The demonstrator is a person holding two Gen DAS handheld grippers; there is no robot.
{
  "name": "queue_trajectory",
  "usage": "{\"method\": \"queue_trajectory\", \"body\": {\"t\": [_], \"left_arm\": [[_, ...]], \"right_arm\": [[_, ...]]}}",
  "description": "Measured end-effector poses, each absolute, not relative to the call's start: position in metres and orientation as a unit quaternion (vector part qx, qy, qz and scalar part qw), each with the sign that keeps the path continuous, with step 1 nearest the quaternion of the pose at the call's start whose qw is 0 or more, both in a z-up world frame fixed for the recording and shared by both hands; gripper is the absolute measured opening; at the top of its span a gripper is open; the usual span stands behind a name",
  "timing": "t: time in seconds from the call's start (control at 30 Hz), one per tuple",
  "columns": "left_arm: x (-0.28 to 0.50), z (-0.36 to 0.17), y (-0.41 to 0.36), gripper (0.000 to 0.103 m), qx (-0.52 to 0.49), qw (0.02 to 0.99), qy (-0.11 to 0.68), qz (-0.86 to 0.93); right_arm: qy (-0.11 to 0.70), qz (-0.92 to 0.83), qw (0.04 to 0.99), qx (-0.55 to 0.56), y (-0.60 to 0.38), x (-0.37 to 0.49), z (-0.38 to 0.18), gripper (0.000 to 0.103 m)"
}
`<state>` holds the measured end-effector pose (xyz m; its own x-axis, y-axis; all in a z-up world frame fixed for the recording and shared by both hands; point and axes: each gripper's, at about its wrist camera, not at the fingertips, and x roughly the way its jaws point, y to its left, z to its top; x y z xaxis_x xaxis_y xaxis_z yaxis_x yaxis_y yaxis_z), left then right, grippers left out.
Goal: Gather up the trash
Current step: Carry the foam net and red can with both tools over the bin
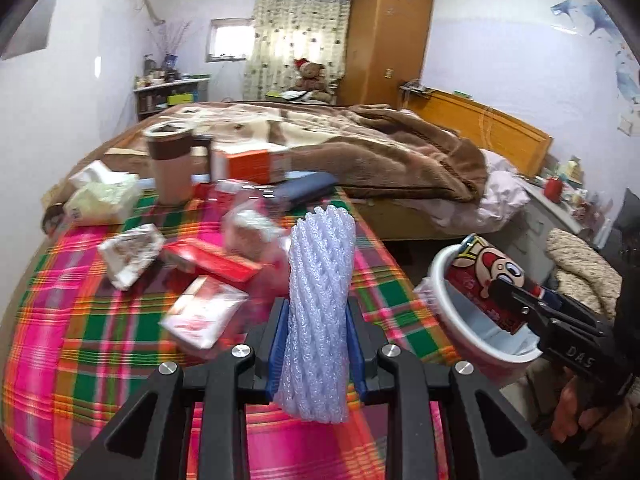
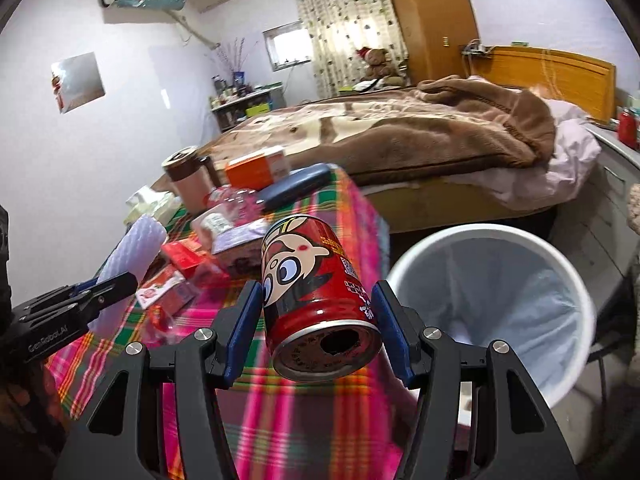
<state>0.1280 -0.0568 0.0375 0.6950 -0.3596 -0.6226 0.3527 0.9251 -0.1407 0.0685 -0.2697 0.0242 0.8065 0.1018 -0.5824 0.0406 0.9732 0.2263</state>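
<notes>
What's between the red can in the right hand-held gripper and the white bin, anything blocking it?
Nothing visible. The right hand-held gripper grips the red can at the table's edge, and the white bin stands just right of it with its lined mouth open. Only clear air lies between them.

One red can, one foam sleeve, one white bin, one mug, two tools.

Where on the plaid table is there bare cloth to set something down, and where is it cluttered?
Free: the near strip of the plaid cloth, in front of the red-and-white packets, and the cloth's right edge beside the white bin. Crowded: the far half, from the tissue pack past the brown mug to the orange box.
</notes>
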Motion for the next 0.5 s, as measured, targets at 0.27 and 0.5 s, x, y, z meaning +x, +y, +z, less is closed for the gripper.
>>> {"method": "queue_trajectory", "body": {"t": [0.27,0.5], "left_arm": [[0.122,0.037,-0.121,0.028,0.008,0.91,0.338,-0.242],[0.122,0.028,-0.173,0.028,0.016,0.89,0.352,-0.288]], "right_arm": [[0.306,-0.037,0.943,0.125,-0.31,0.059,0.022,0.058],[0.319,-0.073,0.936,0.13,-0.342,0.056,0.012,0.058]]}}
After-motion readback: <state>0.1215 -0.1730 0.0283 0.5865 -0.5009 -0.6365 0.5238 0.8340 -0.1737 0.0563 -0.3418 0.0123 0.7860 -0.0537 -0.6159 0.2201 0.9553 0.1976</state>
